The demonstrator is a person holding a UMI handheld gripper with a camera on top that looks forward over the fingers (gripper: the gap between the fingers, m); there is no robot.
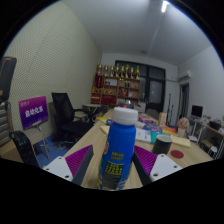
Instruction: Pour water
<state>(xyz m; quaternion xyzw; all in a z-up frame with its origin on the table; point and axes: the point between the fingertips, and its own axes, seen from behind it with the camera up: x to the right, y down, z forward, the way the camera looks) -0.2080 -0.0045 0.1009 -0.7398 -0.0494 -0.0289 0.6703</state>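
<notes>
My fingers (112, 165) are clenched on the bottle (119, 148), w/ it upright between them above the bench (95, 133). Step: carrying. Next, I think, find a cup & tilt slowly.

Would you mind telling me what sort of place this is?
Probably an office or lab: black office chairs beside a cluttered wooden table, with a shelf of trophies along the far wall.
</notes>
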